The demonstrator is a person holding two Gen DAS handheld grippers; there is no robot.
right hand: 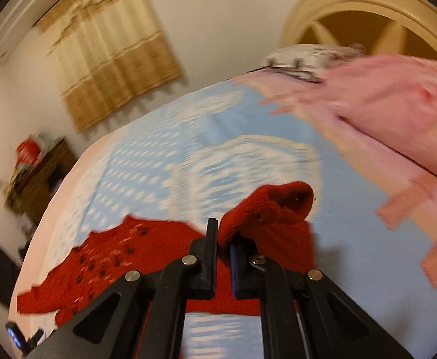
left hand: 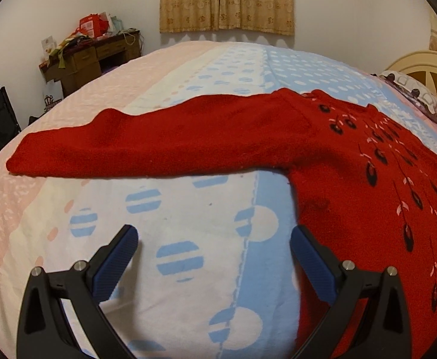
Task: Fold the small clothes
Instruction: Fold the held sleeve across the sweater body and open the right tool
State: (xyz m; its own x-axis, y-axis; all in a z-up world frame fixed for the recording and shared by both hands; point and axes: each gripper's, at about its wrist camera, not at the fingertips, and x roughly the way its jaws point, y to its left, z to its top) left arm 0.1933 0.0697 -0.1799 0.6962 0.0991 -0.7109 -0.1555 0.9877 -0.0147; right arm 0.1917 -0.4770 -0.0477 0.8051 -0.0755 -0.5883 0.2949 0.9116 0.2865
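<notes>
A red knit sweater with black and pink embroidery lies flat on the bed. Its left sleeve stretches out to the left. My left gripper is open and empty, just above the bedspread, with its right finger at the sweater's side edge. In the blurred right wrist view, my right gripper is shut on the cuff of the other red sleeve and holds it lifted above the bed. The sweater's body lies to its lower left.
The bedspread is pink, white and blue with dots. A pink garment lies near the cream headboard. A cluttered wooden desk stands by the far wall. Curtains hang behind the bed.
</notes>
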